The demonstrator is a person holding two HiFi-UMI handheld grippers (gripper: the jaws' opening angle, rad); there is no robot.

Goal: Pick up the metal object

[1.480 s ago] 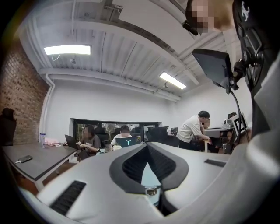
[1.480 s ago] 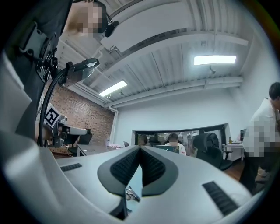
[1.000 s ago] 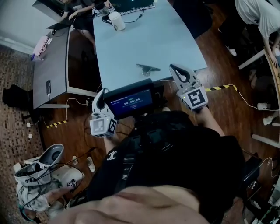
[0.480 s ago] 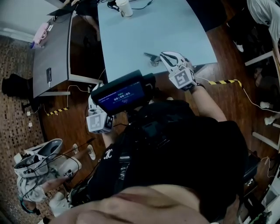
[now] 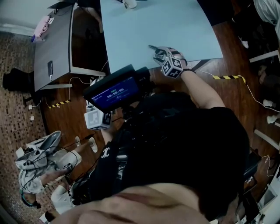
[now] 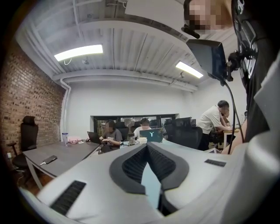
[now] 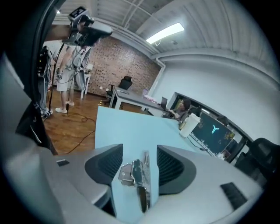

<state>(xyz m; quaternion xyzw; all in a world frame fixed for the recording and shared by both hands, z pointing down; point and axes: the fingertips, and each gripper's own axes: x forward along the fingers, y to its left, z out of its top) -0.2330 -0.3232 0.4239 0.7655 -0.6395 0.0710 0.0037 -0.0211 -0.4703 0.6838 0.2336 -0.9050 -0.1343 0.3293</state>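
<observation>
Head view: cup (image 5: 129, 4) beyond metal object (image 5: 153, 47)

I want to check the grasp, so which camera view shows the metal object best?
The right gripper view: the metal object lies on the table between the opening tongs of the right gripper, untouched. The head view shows only its dark tip beyond that gripper. The left gripper view does not show it.

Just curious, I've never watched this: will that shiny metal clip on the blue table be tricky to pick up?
Probably stiff: the metal clip looks like folded sheet metal. Likely slippery, since it shines and lies on a smooth table. It lies flat, so rolling seems unlikely.
</observation>
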